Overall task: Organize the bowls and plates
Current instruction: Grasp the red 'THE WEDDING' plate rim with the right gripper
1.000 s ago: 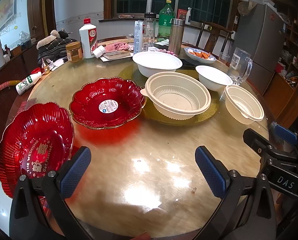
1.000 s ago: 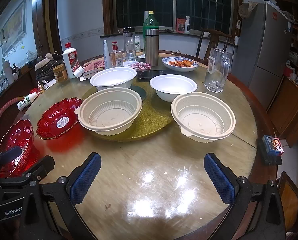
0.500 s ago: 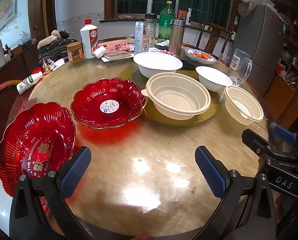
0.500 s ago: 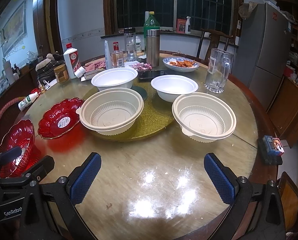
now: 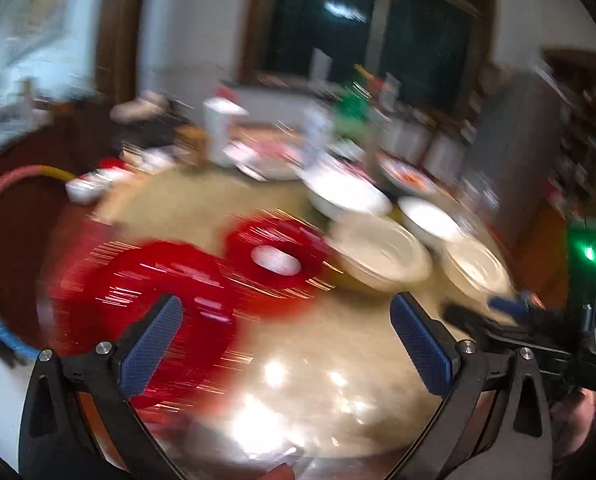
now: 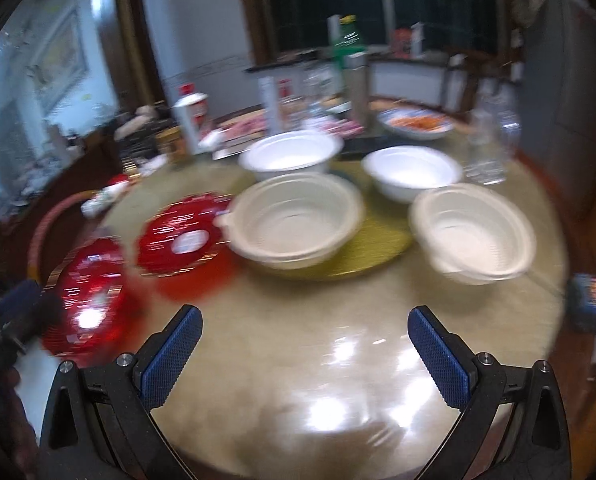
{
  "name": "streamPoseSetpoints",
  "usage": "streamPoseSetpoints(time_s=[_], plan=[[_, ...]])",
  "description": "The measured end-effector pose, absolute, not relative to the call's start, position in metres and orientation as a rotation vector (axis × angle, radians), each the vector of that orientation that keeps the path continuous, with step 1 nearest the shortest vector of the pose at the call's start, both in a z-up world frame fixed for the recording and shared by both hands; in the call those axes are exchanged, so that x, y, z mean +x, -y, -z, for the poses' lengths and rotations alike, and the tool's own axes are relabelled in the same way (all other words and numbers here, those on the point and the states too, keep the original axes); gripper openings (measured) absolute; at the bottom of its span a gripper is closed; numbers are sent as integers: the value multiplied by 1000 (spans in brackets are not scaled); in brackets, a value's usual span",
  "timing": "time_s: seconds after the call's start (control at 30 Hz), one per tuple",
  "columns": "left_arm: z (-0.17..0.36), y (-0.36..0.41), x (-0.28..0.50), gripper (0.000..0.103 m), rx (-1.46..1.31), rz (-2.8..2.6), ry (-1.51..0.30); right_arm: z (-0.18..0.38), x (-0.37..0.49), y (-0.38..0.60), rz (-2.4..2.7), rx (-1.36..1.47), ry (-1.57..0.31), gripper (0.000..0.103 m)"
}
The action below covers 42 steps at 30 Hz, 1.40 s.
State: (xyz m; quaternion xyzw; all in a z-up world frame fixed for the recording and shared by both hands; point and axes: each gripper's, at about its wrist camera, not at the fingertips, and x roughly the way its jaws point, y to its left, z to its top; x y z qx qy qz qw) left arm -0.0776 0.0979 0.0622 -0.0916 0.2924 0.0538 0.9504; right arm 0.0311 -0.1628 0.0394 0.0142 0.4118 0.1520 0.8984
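1. Left wrist view: near red plate [image 5: 145, 300] lies at the table's [image 5: 318, 360] near-left edge, directly behind the left pad.
2. Left gripper [image 5: 285, 344] nearer; fingers spread, empty.
3. Right gripper [image 6: 304, 354] spread, empty, over the near edge.

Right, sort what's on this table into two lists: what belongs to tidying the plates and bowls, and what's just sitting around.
For the job:
near red plate
far red plate
left cream bowl
right cream bowl
left white bowl
right white bowl

Just lying about:
glass mug
steel flask
green bottle
white bottle
dish of food
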Motion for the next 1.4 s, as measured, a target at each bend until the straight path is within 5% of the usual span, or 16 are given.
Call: streamPoseSetpoints(time_s=[0.27, 0.47, 0.53, 0.57, 0.63, 0.7, 0.73, 0.83, 1.4], plan=[[-23, -255, -92, 103, -426, -493, -766, -22, 51, 64, -753, 172, -1067, 103], [16, -259, -71, 103, -475, -475, -901, 9, 68, 2, -821, 234, -1217, 100], [22, -252, -61, 99, -446, -458, -924, 16, 74, -7, -811, 243, -1237, 91], [25, -250, -56, 88, -425, -459, -936, 21, 78, -10, -794, 247, -1247, 88], [35, -248, -45, 62, -414, -457, -980, 27, 83, -15, -776, 252, -1268, 64], [45, -252, -41, 27, -431, -448, -1011, 38, 89, -22, -752, 242, -1295, 45], [50, -252, -38, 21, -441, -444, -1029, 43, 91, -25, -742, 238, -1312, 31], [50, -252, -41, 17, -439, -445, -1003, 52, 94, -33, -741, 232, -1329, 13], [40, -265, -27, 17, -390, -479, -963, 38, 98, -60, -727, 122, -1252, 13]])
